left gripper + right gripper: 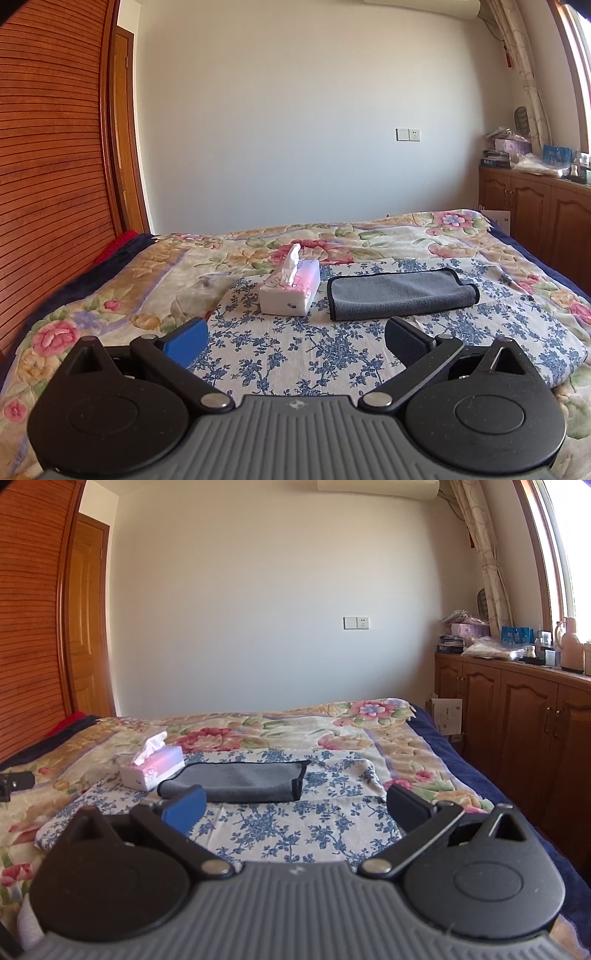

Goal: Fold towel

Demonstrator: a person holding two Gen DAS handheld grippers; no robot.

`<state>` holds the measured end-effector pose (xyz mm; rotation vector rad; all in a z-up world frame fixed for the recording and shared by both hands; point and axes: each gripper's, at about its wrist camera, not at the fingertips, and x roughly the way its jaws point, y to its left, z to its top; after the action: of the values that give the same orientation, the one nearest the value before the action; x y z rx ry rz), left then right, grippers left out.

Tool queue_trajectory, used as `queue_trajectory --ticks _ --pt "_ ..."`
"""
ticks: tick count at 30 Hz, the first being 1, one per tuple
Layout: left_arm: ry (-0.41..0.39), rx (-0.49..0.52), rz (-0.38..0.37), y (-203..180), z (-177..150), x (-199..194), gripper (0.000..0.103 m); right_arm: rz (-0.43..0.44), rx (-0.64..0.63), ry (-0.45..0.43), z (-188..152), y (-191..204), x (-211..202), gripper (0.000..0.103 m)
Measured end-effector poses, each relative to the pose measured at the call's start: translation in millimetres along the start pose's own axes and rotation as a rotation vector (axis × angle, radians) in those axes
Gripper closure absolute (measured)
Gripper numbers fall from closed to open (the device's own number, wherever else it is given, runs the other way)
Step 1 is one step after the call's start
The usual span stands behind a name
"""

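On the bed (461, 236), a grey towel (400, 297) lies already doubled over on the blue-flowered cloth (295, 343), just beside a tissue box (290, 291). Both hand-held grippers, left (295, 341) and right (295, 810), hover spread wide and empty. It looks soft, light and limp; pinching the near corners seems best.

No legible text, label or number anywhere in either wrist view.
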<state>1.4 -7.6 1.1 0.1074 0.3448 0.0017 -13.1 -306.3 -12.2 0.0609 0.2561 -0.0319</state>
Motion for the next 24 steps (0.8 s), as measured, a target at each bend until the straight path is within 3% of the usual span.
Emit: queue_trajectory --ticks 24 --pt "0.005 0.000 -0.001 0.1 0.4 1.0 0.000 0.004 0.003 0.005 0.2 0.8 1.4 0.000"
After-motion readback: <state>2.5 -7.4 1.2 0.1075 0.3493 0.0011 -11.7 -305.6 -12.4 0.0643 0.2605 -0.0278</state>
